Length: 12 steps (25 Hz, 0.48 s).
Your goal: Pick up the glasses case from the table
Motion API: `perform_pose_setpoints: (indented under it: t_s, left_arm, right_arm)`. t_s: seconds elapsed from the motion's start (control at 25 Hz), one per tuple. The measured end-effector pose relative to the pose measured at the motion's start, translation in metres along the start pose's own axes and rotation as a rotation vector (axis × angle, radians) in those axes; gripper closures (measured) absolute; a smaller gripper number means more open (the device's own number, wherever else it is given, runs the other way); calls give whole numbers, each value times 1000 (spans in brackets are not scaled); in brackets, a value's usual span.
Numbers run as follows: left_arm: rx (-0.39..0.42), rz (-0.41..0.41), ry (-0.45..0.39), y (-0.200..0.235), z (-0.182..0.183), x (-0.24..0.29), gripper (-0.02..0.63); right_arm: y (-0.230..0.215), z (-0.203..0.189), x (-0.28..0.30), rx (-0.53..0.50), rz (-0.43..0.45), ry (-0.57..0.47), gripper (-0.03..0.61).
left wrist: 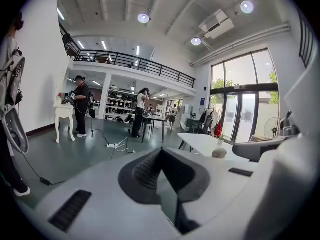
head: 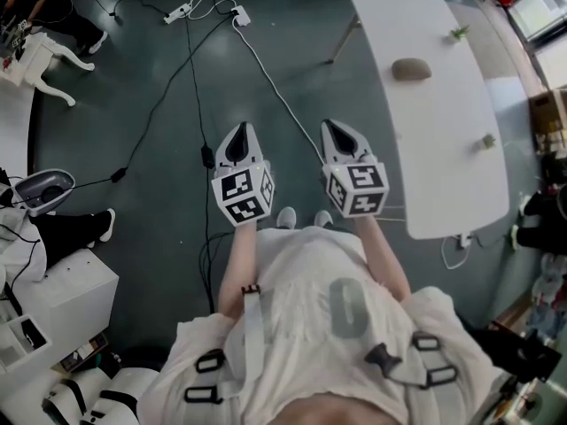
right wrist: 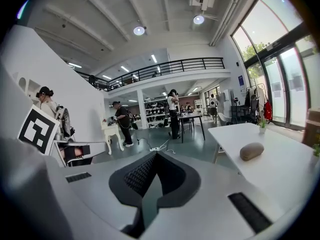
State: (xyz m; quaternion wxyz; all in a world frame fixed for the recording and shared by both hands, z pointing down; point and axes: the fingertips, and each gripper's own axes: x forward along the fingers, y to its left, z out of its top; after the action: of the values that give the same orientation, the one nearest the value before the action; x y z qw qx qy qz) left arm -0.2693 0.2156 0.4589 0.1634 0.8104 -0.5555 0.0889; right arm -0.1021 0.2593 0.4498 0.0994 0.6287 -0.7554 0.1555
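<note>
The glasses case is a tan oval pouch lying near the far end of the white table, ahead and to the right of me. It also shows in the right gripper view and, small, in the left gripper view. My left gripper and right gripper are held side by side over the floor, well short of the table. Both point forward and slightly down. In their own views the left gripper and the right gripper have their jaws together with nothing between them.
Two small potted plants stand on the table. Black and white cables and a power strip cross the floor ahead. White furniture and another seated person's leg are at the left. People stand far back.
</note>
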Motion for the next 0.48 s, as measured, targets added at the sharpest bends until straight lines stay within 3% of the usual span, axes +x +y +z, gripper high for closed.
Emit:
perform_pose_setpoints:
  t_s: [0.12, 0.2, 0.36, 0.48]
  left_arm:
    - [-9, -12, -6, 16, -2, 2, 611]
    - [-22, -14, 4, 26, -9, 6, 611]
    - [-9, -24, 64, 38, -28, 26, 611]
    - [-4, -17, 57, 44, -24, 43, 611]
  right_arm:
    - [17, -7, 6, 3, 0, 7, 577]
    - [23, -13, 9, 61, 8, 16, 577]
    - [16, -14, 18, 106, -6, 11, 577]
    - [4, -13, 31, 114, -20, -1, 577]
